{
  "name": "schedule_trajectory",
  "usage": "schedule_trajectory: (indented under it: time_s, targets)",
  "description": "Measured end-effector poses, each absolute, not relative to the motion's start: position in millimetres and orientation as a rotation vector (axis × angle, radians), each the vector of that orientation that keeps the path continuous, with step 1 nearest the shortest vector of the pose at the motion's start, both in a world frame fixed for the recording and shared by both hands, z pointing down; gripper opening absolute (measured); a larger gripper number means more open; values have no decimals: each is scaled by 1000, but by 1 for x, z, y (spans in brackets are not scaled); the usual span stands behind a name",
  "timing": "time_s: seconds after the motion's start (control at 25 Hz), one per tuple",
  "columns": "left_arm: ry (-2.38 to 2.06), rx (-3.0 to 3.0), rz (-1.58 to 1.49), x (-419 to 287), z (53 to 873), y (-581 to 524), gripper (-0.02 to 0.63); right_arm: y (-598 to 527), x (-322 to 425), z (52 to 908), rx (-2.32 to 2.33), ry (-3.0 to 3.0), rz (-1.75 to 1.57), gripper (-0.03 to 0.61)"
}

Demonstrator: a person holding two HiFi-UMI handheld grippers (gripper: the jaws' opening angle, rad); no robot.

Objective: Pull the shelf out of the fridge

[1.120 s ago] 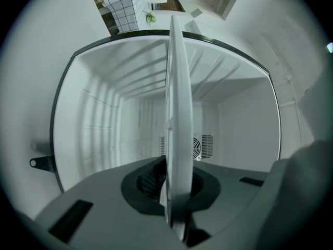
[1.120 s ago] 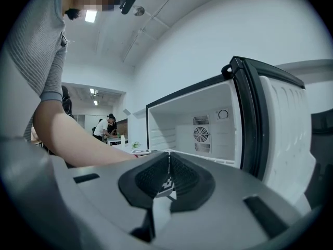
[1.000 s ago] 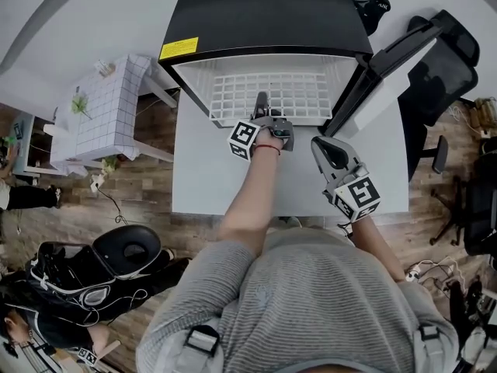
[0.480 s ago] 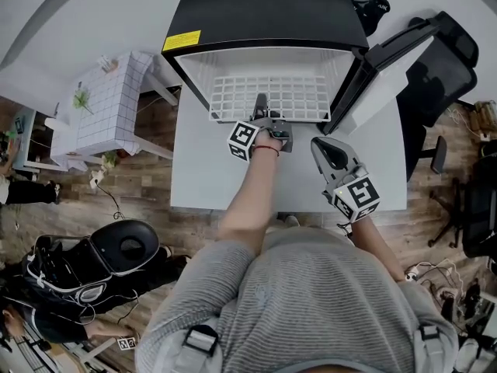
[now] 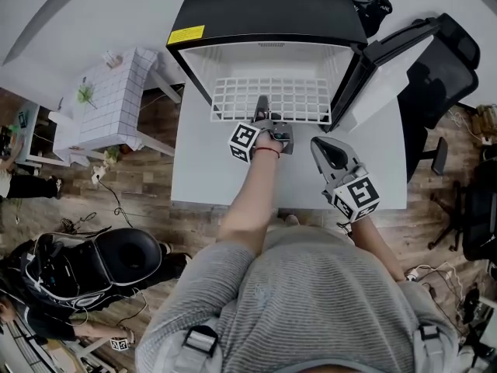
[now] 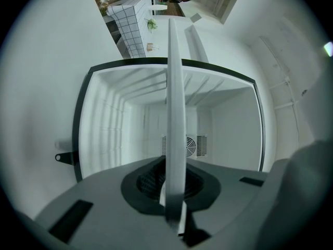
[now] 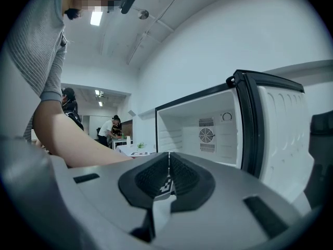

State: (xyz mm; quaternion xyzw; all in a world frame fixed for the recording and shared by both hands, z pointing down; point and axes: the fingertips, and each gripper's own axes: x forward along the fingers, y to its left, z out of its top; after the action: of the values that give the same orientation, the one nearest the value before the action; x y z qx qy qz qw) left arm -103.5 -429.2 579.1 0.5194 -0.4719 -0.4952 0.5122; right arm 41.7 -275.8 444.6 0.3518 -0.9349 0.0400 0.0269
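A black mini fridge (image 5: 264,10) stands on the white table (image 5: 202,169) with its door (image 5: 388,68) swung open to the right. A white wire shelf (image 5: 295,99) sticks partway out of its opening, level. My left gripper (image 5: 262,101) is shut on the shelf's front edge near the middle. In the left gripper view the shelf (image 6: 174,103) runs edge-on as a white strip between the jaws of the left gripper (image 6: 174,189), with the fridge's white inside (image 6: 229,129) behind. My right gripper (image 5: 318,143) hangs shut and empty over the table, right of the shelf; in the right gripper view the right gripper (image 7: 169,180) shows its pads pressed together.
An office chair (image 5: 443,68) stands behind the open door. A small table with a checked cloth (image 5: 109,103) sits to the left. A black bag (image 5: 116,259) lies on the wooden floor. People stand at a far table (image 7: 112,132).
The shelf has slid a little further out of the fridge toward me, still held by my left gripper. The right gripper has stayed in place.
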Motion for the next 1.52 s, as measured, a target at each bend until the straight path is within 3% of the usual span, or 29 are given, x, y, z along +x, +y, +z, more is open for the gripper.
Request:
schedule_trajectory:
  time_s: [1.24,1.52]
  targets:
    - [-1129,1236,-1189,-98,578,-381,37,-251,43,443,1046,-2918,119,14]
    - [-1175,1169,-1084,-95,626,-327,37,-242,42,448,1033,-2921,126,14]
